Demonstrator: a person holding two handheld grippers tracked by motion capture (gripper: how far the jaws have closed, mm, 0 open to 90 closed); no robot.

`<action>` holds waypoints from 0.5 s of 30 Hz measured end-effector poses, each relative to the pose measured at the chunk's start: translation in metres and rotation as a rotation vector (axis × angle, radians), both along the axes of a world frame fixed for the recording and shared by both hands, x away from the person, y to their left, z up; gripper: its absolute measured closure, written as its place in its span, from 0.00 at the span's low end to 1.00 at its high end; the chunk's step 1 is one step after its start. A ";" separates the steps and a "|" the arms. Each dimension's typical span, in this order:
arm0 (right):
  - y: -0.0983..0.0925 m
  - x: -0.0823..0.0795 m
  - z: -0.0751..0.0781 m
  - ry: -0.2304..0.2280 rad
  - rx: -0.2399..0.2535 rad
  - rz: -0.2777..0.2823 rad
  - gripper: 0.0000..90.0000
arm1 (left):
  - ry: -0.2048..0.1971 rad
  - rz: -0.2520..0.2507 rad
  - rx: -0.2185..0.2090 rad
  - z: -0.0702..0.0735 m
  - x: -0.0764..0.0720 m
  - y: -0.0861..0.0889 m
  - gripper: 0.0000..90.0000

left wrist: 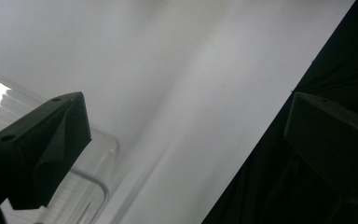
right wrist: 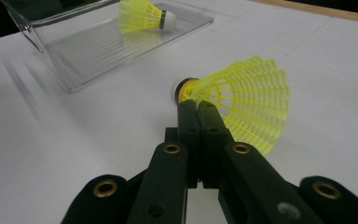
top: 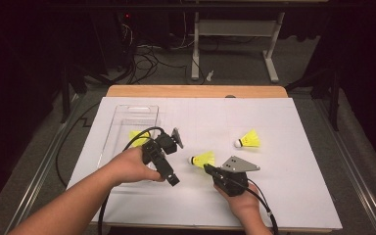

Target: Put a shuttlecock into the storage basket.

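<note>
Holding clear tray point(top: 127, 113) at counter's left edge, one shuttlecock point(top: 138, 137) already lying inside. You are keeping left tool point(top: 172, 179) beside tray's near corner, jaws standing wide, nothing between them, likely steadying tray for next drop. Right tool point(top: 207, 168) is pinching middle shuttlecock point(right wrist: 242, 100) by lower edge of its yellow skirt, jaws fully closed on it, cork pointing toward tray. Third shuttlecock point(top: 248, 140) is lying farther right on white counter point(top: 284, 186), well apart, waiting.
</note>
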State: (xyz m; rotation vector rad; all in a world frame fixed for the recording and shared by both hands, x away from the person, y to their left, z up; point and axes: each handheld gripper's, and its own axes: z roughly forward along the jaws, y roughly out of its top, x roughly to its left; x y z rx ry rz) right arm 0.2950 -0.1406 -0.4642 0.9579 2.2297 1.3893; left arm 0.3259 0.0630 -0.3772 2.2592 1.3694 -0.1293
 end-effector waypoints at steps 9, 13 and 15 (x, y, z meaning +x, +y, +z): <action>-0.015 -0.007 0.020 -0.018 -0.002 0.010 1.00 | -0.019 -0.053 -0.014 0.009 0.004 0.002 0.03; -0.023 -0.013 0.026 -0.023 -0.008 0.025 1.00 | -0.034 -0.090 0.000 0.003 0.002 0.001 0.03; -0.024 -0.017 0.027 -0.023 -0.008 0.036 1.00 | -0.037 -0.102 0.003 0.001 0.000 -0.002 0.03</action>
